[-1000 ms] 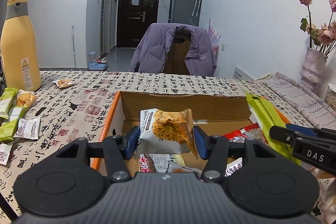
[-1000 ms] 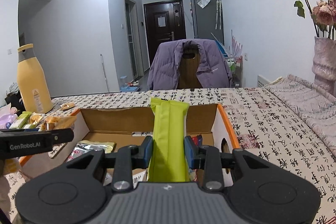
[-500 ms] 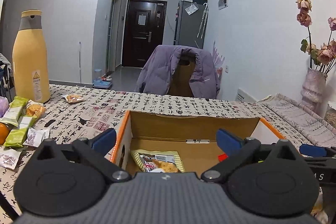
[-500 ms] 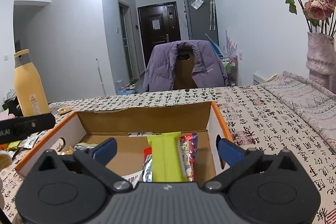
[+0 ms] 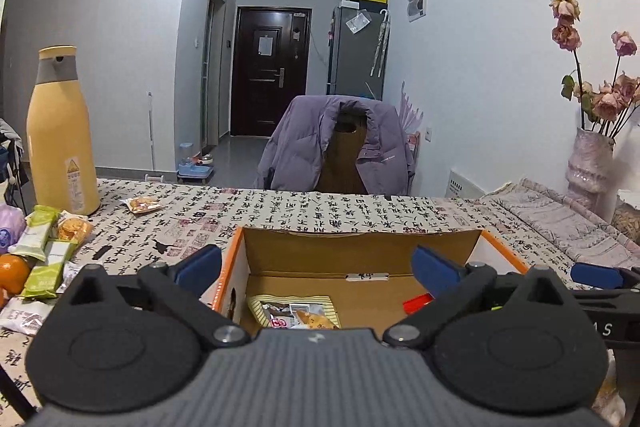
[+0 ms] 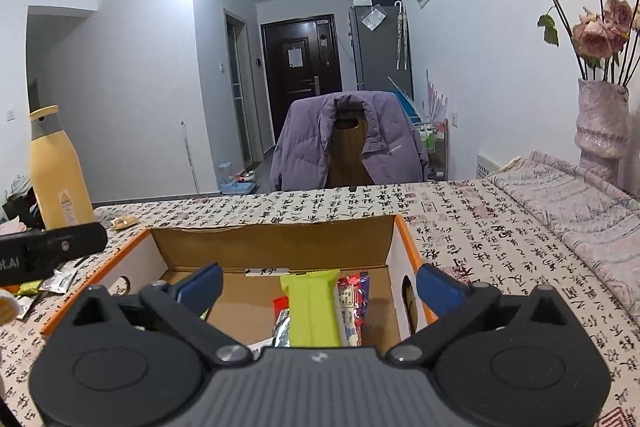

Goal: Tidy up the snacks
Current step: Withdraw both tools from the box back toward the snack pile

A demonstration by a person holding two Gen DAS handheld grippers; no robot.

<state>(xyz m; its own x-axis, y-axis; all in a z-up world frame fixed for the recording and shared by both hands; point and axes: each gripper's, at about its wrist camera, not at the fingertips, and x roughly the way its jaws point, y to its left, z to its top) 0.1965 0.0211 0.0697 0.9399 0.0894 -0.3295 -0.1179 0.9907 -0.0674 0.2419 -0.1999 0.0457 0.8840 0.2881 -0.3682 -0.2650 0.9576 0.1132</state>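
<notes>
With both grippers' fingers spread wide — L (image 5: 316, 265), R (image 6: 320, 285) — snacks lie in box (image 6: 276, 243).

A tall yellow bottle (image 5: 60, 131) with a grey collar stands upright at the left of the frame on the counter (image 5: 320, 207), which is covered by a cloth printed with black characters. Beyond the counter's far edge, at frame centre, a purple jacket (image 5: 336, 143) hangs over a wooden chair back. A dark door (image 5: 272, 75) closes the hallway behind it, with a grey fridge (image 5: 356, 51) to its right. At the right edge, a pale vase (image 6: 602, 127) holds dried pink roses (image 6: 596, 31).
</notes>
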